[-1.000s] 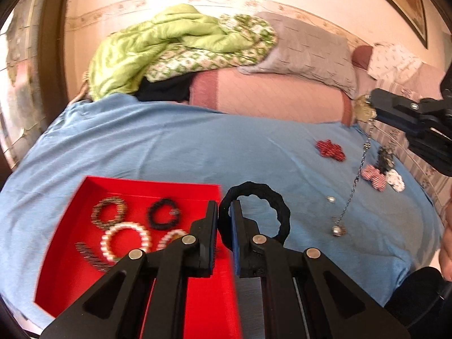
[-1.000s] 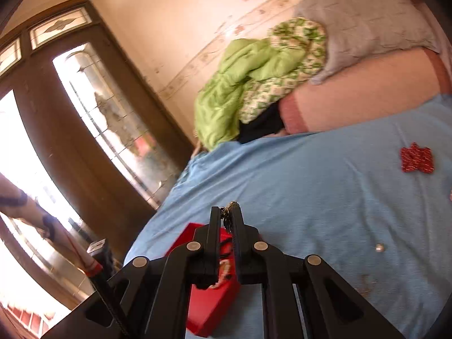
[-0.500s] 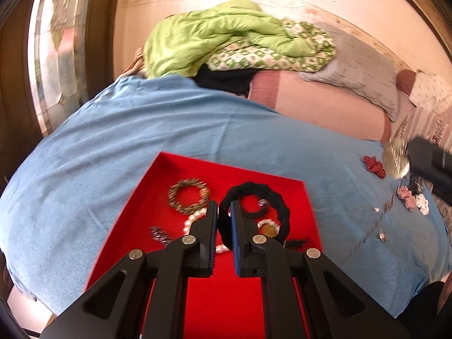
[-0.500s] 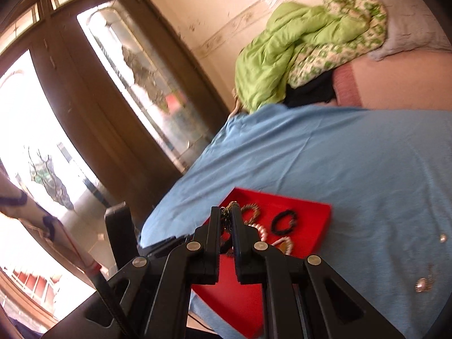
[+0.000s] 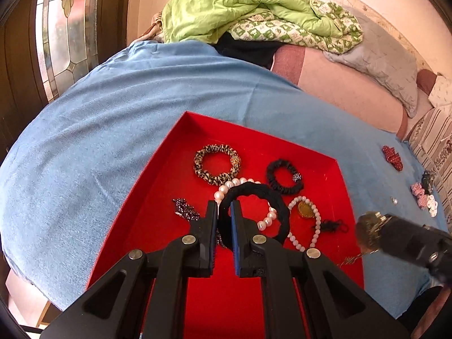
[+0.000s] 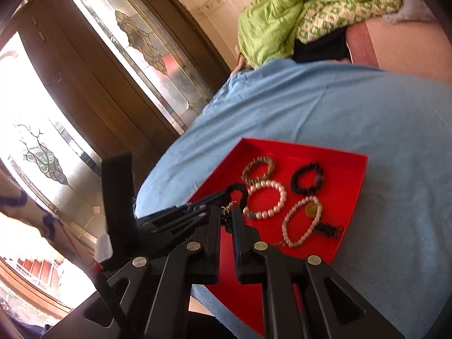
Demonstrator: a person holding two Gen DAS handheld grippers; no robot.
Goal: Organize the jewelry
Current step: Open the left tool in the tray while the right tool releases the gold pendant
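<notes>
We hold the left gripper (image 5: 224, 206) above the red tray (image 5: 158, 175), its fingers pressed together on a black scrunchie (image 5: 278, 206) that stands up as a ring over the tray's middle. We hold the right gripper (image 6: 226, 217) over the tray's near edge, its fingers clamped on a gold-coloured necklace (image 6: 227, 212); from the left wrist camera that gripper shows at the tray's right side with the necklace's gold pendant (image 5: 367, 230) at its tip and a bit of thin chain (image 5: 353, 258) trailing below.

Inside the tray, a leopard-print scrunchie (image 5: 217, 163) lies toward the far side, with a smaller black scrunchie (image 5: 284, 176) to its right. A white pearl bracelet (image 5: 240, 183) lies partly hidden behind the scrunchie we hold. To the right of it lies a pale bead bracelet (image 5: 313, 226) with a gold coin-like piece (image 5: 306, 209) inside its loop and a small dark tassel (image 5: 330, 226) at its outer side. A dark beaded piece (image 5: 185, 210) lies near the tray's left wall.

The tray sits on a blue bedspread (image 5: 113, 130). Well to the right of the tray, on the bedspread, lie a red bow clip (image 5: 392, 158) and a small cluster of clips (image 5: 423, 195). A green blanket (image 5: 240, 2) is heaped beyond the tray's far side.
</notes>
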